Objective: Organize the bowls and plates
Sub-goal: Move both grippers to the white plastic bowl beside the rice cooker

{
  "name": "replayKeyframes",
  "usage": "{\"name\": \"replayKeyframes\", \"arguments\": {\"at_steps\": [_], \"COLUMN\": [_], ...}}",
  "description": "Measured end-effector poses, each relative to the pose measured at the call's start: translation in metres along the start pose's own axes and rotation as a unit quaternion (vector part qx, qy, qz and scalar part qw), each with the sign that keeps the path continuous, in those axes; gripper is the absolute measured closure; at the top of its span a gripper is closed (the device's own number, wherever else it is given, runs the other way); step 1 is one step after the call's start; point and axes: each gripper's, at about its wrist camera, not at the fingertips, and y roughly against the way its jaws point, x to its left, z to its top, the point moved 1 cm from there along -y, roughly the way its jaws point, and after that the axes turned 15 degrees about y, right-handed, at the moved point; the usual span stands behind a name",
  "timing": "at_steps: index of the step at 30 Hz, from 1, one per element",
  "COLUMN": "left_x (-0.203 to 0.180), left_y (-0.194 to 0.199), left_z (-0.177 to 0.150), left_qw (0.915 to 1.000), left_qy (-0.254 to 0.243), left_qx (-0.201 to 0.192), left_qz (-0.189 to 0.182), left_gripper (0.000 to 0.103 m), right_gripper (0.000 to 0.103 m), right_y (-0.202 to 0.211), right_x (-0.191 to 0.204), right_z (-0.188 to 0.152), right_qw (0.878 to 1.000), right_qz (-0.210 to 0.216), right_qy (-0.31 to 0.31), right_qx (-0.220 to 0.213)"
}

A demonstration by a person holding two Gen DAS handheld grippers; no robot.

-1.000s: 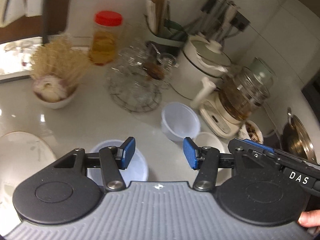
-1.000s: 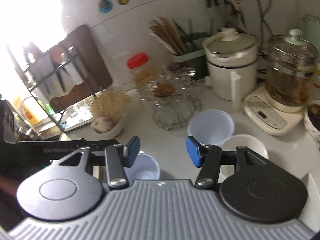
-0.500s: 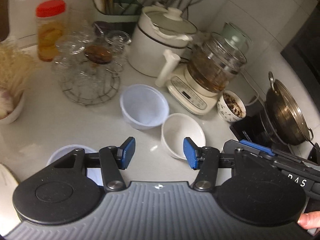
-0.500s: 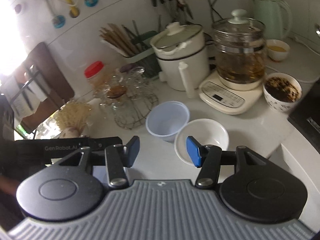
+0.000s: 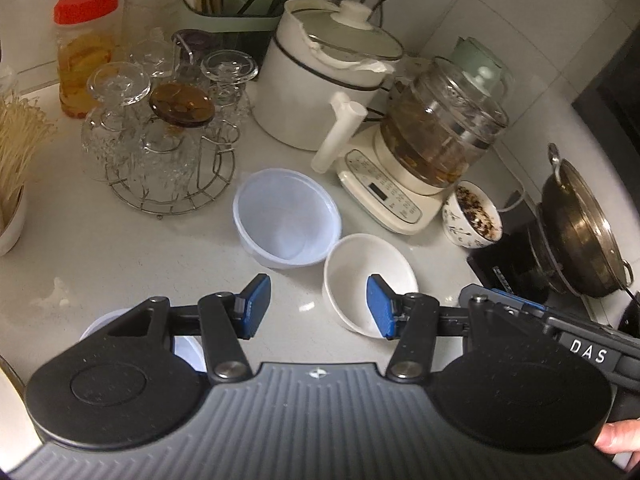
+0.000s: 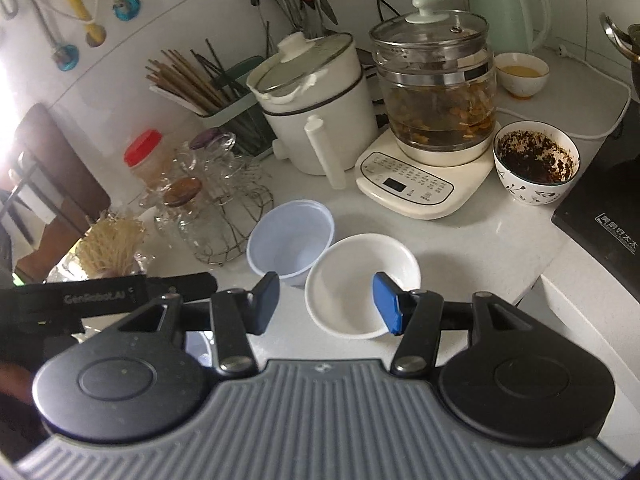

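Both the left tongs [image 5: 318, 306] and the right tongs [image 6: 326, 302] are spread and hold nothing, above the desk [image 5: 140, 256]. The white bowl [image 5: 362, 276] sits on it, touching the plastic tub [image 5: 286, 222].

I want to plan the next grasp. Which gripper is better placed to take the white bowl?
Probably right: the right gripper, open and empty, already frames the white bowl; the left gripper points beside it.
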Motion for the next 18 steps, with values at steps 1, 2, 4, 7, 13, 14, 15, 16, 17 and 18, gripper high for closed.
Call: {"name": "replayKeyframes", "arguments": {"at_steps": [1, 2, 4, 7, 13, 14, 15, 16, 17, 18], "left_x": [0.001, 0.001, 0.003, 0.004, 0.012, 0.013, 0.013, 0.014, 0.014, 0.015], "left_y": [-0.003, -0.006, -0.012, -0.022, -0.042, -0.045, -0.049, -0.053, -0.058, -0.063], "left_z": [0.002, 0.004, 0.009, 0.017, 0.034, 0.035, 0.037, 0.038, 0.038, 0.039], "left_qw": [1.0000, 0.9999, 0.9996, 0.9983, 0.9922, 0.9914, 0.9908, 0.9903, 0.9896, 0.9889], "left_qy": [0.006, 0.012, 0.025, 0.048, 0.104, 0.108, 0.109, 0.110, 0.113, 0.118], "left_qx": [0.000, -0.001, -0.004, -0.012, -0.029, -0.030, -0.031, -0.031, -0.028, -0.026], "left_qz": [0.002, 0.005, 0.014, 0.030, 0.061, 0.067, 0.073, 0.079, 0.084, 0.087], "left_gripper": [0.044, 0.044, 0.044, 0.044, 0.044, 0.044, 0.044, 0.044, 0.044, 0.044], "right_gripper": [0.047, 0.047, 0.047, 0.047, 0.048, 0.048, 0.048, 0.048, 0.048, 0.048], "right_y": [-0.004, -0.009, -0.019, -0.034, -0.074, -0.082, -0.090, -0.097, -0.104, -0.111], "right_x": [-0.004, -0.007, -0.014, -0.021, -0.034, -0.036, -0.037, -0.039, -0.040, -0.042], "right_z": [0.003, 0.006, 0.013, 0.025, 0.052, 0.055, 0.058, 0.061, 0.063, 0.065], "right_qw": [1.000, 1.000, 1.000, 0.999, 0.996, 0.995, 0.994, 0.994, 0.993, 0.992], "right_qz": [0.002, 0.005, 0.012, 0.031, 0.065, 0.070, 0.074, 0.079, 0.082, 0.085], "right_qy": [0.001, 0.002, 0.009, 0.026, 0.050, 0.052, 0.053, 0.056, 0.059, 0.063], "right_qx": [0.002, 0.004, 0.009, 0.016, 0.042, 0.049, 0.054, 0.059, 0.063, 0.068]}}
